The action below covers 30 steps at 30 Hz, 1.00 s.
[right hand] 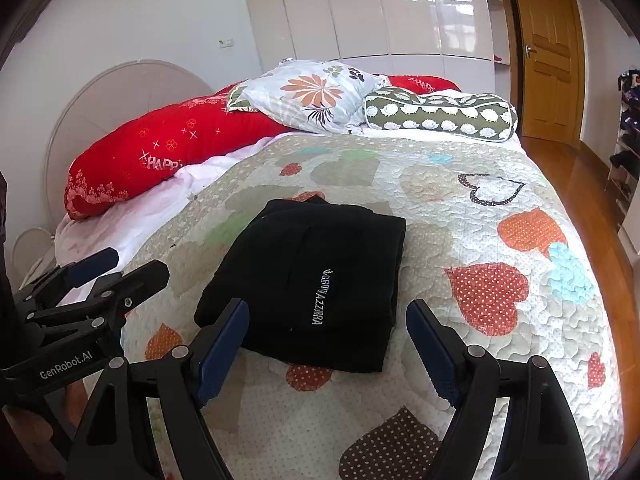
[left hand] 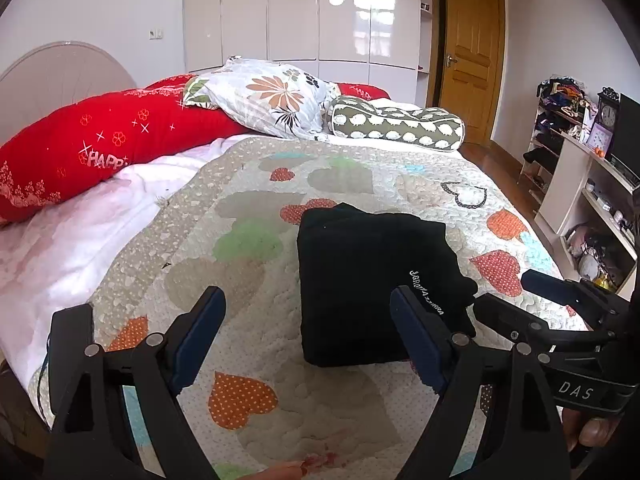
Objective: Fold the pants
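The black pants [left hand: 360,280] lie folded into a compact rectangle on the heart-patterned quilt [left hand: 248,248], white lettering on top. They show in the right wrist view [right hand: 316,284] too. My left gripper [left hand: 308,304] is open and empty, just in front of the pants, to their left. My right gripper [right hand: 328,316] is open and empty, held over the near edge of the pants. The right gripper also shows at the right edge of the left wrist view [left hand: 504,292], and the left gripper at the left edge of the right wrist view [right hand: 136,264].
A red bolster [left hand: 100,148], a floral pillow [left hand: 264,96] and a green patterned bolster [left hand: 400,124] lie at the head of the bed. White sheet [left hand: 72,232] shows on the left. Shelves [left hand: 592,184] and a wooden door [left hand: 468,56] stand on the right.
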Tool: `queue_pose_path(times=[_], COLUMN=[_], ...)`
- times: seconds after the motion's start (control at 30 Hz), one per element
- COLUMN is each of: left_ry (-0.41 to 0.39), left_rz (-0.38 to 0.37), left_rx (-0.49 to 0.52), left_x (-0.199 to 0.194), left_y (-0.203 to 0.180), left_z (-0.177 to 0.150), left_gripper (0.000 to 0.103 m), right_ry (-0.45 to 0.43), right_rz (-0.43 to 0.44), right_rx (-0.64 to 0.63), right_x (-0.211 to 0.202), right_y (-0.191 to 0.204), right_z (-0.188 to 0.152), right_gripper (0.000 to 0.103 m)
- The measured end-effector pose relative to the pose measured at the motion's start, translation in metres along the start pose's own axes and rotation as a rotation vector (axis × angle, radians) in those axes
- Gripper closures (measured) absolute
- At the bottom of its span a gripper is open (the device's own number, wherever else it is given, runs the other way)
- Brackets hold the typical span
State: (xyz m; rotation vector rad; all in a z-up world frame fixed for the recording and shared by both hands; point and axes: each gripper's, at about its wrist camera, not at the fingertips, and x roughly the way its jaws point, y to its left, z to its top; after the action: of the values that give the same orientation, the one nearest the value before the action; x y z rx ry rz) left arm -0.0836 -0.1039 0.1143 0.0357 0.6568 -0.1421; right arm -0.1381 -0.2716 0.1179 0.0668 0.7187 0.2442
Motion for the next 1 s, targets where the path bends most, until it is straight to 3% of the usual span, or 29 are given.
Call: queue_pose_path(times=[1.0], left_ry=[0.009], left_rz=[-0.024], left_rx=[0.009], left_x=[0.0000], left_y=[-0.0079], left_z=[-0.0016], left_gripper=[0.018], right_ry=[0.016], right_rz=[0.005], right_rx=[0.000], right_x=[0.0018], right_y=[-0.0023], right_z=[-0.0042], right_gripper=[0.021])
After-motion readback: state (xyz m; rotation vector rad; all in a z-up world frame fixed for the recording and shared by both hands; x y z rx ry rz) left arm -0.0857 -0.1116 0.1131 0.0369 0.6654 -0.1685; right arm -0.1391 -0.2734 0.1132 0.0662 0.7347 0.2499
